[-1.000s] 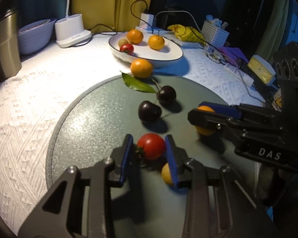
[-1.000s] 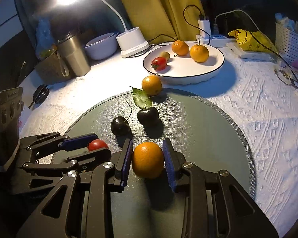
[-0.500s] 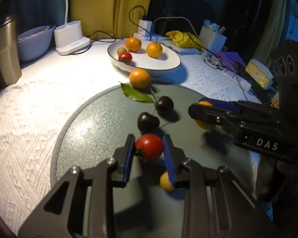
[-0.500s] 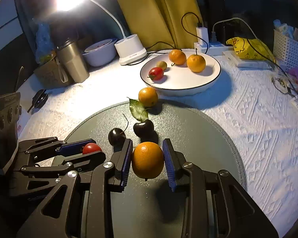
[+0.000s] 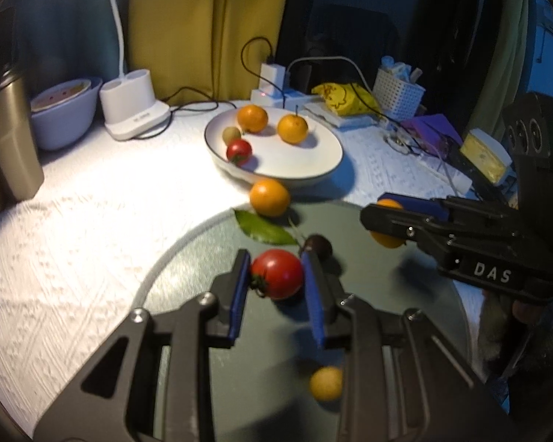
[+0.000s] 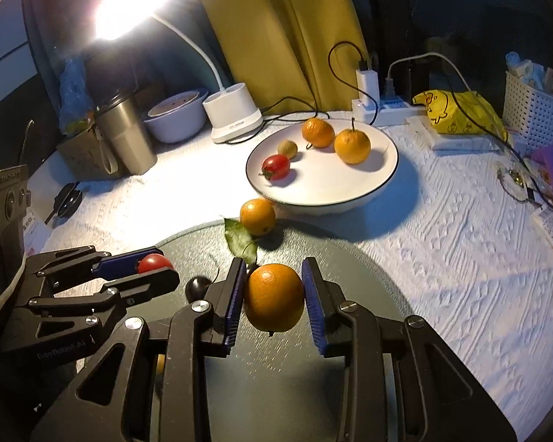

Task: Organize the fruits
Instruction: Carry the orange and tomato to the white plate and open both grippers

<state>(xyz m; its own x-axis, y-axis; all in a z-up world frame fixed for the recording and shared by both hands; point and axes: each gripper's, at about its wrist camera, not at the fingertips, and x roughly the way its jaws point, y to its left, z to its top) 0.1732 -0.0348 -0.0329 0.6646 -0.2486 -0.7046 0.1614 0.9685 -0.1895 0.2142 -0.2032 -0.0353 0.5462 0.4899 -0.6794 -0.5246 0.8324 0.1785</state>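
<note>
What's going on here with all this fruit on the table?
A person holds a gripper in each hand. The left gripper is shut on a tomato, the right gripper on an orange, both above the round mat. The plate beyond already holds four fruits.

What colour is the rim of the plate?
Dark, on a white plate; clearest in the right wrist view.

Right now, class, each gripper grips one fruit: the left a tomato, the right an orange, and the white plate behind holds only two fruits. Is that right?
Not quite. The left gripper grips a tomato and the right gripper an orange, but the right wrist view shows the plate holding four fruits.
</note>
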